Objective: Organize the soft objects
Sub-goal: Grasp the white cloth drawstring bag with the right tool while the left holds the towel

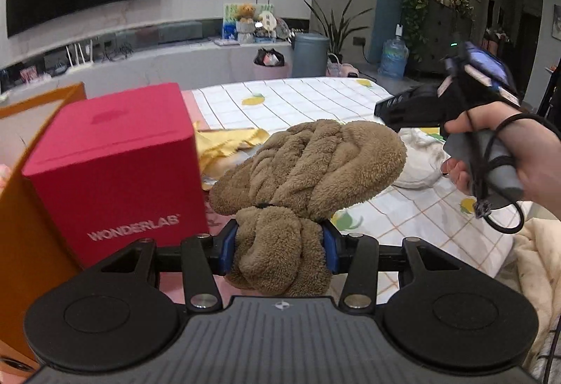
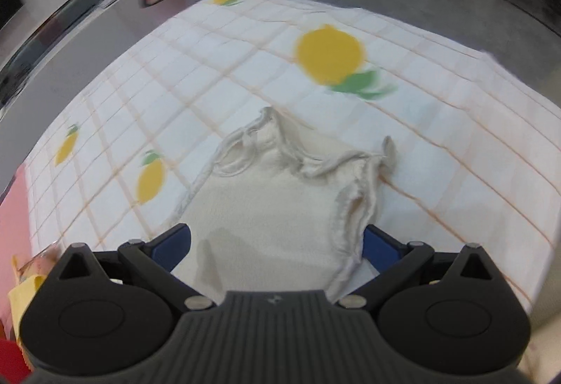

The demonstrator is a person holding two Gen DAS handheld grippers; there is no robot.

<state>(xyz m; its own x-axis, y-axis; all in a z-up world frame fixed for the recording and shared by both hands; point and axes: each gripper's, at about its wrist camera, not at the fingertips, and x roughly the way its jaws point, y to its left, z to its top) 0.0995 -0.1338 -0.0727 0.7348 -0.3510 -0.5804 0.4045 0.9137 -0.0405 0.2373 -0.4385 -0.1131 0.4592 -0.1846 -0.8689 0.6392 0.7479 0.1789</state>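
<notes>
The left gripper point(image 1: 279, 249) is clamped on the tied neck of a brown fleece bundle point(image 1: 308, 166), held just right of a red box point(image 1: 115, 173) lettered "WONDERLAB", the bundle's bulk fanning away from the pads. The right gripper point(image 2: 277, 243), jaws spread wide and empty, straddles a cream cloth point(image 2: 280, 201) lying well right of that box on the lemon-print cover point(image 2: 455, 156). The cloth's long axis runs straight ahead of the right gripper, the nearer one.

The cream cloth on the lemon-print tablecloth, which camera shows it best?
The right wrist view: the cream cloth fills the centre, its frilled edges clear, between the open jaws. The left wrist view shows only a crumpled part behind the brown towel.
</notes>
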